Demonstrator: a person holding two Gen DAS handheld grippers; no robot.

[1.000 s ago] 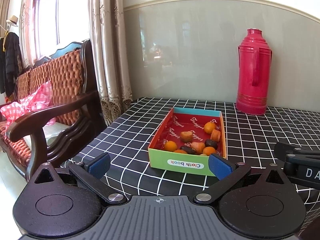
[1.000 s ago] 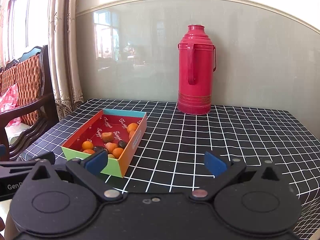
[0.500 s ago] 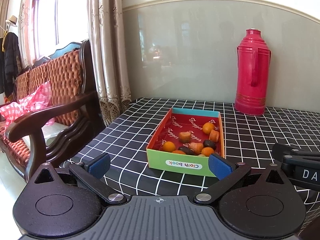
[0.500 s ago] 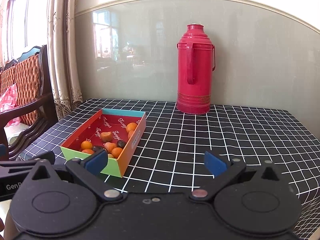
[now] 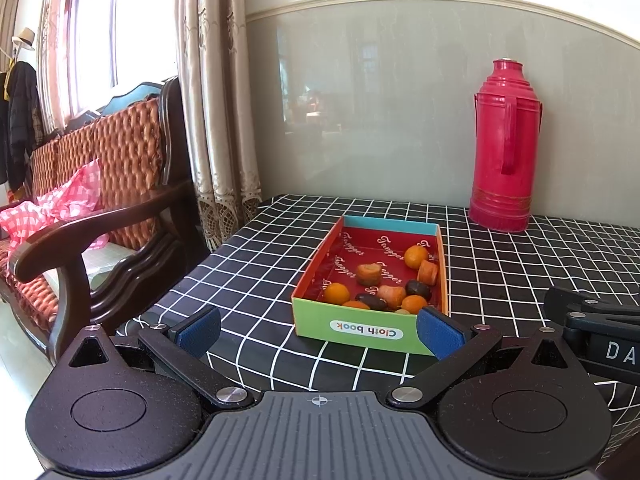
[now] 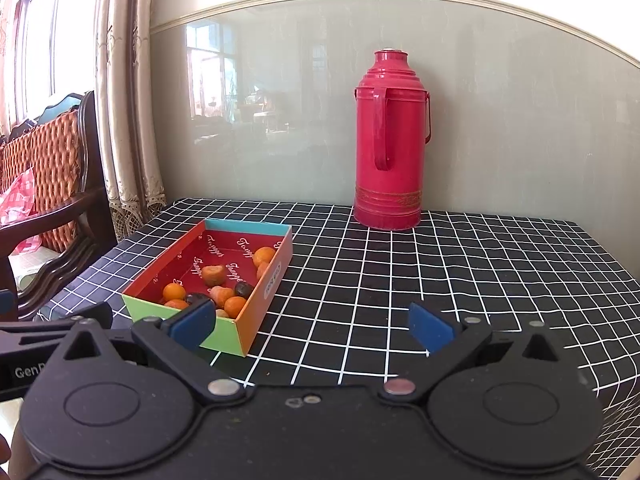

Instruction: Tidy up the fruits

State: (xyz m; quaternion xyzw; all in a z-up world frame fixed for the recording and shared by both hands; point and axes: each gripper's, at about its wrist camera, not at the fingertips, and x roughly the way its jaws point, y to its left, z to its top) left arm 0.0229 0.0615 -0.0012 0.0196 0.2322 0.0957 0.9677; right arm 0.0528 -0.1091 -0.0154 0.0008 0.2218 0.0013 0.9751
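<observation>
Both jaws are held wide and empty, left gripper (image 5: 318, 330) and right gripper (image 6: 312, 326), while every fruit (image 5: 380, 286) seen is gathered inside the box (image 5: 366, 332), none on the checked cloth (image 6: 400, 280).

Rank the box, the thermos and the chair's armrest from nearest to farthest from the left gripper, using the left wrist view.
1. box, just ahead of the left gripper, slightly right
2. armrest, off the table, left
3. thermos, far right, by the wall

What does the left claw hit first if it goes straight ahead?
Likely the box: its green front wall sits between the open left claw fingers' line, with fruit behind. Depth is unclear.
</observation>
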